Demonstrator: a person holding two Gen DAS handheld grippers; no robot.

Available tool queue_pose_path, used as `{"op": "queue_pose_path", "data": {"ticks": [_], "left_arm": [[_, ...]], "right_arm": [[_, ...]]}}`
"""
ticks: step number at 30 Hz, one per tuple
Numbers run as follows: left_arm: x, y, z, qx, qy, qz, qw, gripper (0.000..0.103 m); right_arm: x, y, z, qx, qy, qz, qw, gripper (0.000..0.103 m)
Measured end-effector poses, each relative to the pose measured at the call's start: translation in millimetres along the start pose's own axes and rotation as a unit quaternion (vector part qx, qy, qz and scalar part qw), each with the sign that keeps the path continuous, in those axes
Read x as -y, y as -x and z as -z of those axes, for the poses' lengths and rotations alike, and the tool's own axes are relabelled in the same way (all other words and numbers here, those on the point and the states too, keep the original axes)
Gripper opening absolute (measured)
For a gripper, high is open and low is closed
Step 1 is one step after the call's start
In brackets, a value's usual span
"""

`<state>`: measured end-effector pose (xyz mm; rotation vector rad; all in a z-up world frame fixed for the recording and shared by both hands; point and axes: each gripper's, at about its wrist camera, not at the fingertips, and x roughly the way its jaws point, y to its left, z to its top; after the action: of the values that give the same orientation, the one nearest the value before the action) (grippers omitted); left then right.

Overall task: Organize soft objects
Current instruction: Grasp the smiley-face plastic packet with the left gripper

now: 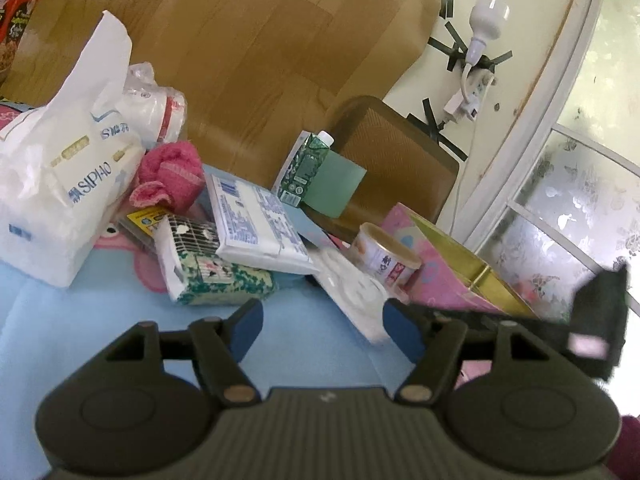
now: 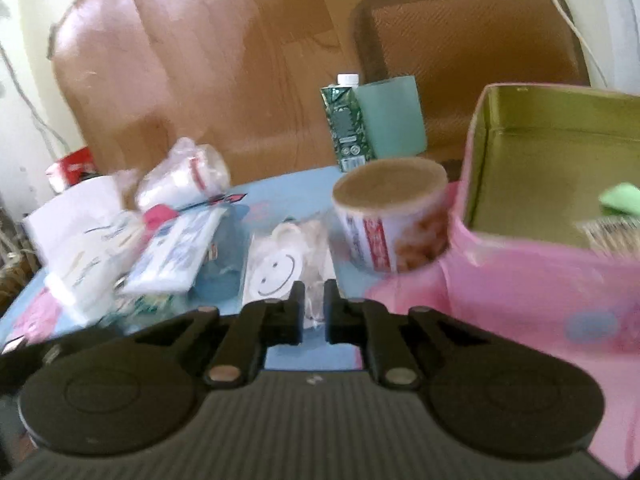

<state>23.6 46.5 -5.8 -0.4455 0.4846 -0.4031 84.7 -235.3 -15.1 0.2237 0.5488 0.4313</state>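
Note:
My right gripper [image 2: 314,308] is shut on the near edge of a clear smiley-face packet [image 2: 280,266] lying on the blue cloth. The same packet [image 1: 352,292] shows in the left wrist view, with the right gripper's black body [image 1: 520,324] reaching in from the right. My left gripper [image 1: 324,330] stands open over bare cloth, nothing between its blue pads [image 1: 248,326]. Ahead of it lie a green patterned tissue pack [image 1: 216,276], a blue-white wipes pack [image 1: 256,220], a pink towel [image 1: 172,176] and a big white tissue pack [image 1: 60,200].
A pink box [image 2: 520,280] with a gold inside stands at the right, holding a green item [image 2: 620,198]. A can [image 2: 392,216] leans against its wall. A green carton [image 2: 348,128], wrapped cups [image 1: 156,108] and a brown chair [image 1: 396,160] stand behind.

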Motion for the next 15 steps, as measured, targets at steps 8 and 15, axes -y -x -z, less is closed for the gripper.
{"op": "queue_pose_path", "data": {"ticks": [8,15], "left_arm": [[16,-17,7,-0.084,0.012,0.076,0.9935,0.084],[40,-36,17,-0.138,0.034,0.044,0.9888,0.094]], "right_arm": [[-15,70,60,-0.022,0.071,-0.038,0.997,0.033],[-30,38,56,-0.047,0.137,-0.050,0.988,0.087]]}}
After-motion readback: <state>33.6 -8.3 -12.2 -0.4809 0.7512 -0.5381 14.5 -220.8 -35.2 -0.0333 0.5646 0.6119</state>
